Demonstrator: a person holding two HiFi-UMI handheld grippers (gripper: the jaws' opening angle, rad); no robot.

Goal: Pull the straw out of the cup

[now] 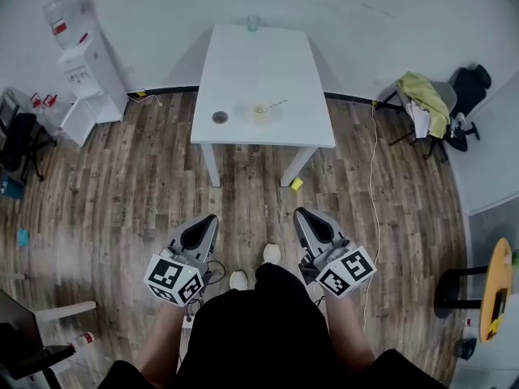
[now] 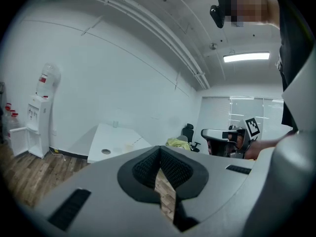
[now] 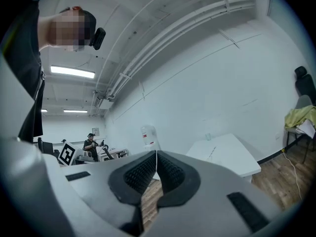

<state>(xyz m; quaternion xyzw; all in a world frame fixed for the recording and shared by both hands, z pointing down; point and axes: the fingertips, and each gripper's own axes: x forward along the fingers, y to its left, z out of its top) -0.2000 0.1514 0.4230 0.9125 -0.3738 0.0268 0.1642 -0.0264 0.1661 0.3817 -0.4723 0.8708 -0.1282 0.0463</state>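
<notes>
Head view: cup (image 1: 259, 113), straw (image 1: 276, 103) on tbl (image 1: 243, 63)

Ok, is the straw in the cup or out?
In. The straw slants out of the cup toward the right, on the table; it looks small from here.

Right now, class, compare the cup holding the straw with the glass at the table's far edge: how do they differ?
The cup is pale, near the front edge; the glass is clear, by the wall. The cup holds a straw leaning right; the glass shows none. Both stand on the white table.
</notes>
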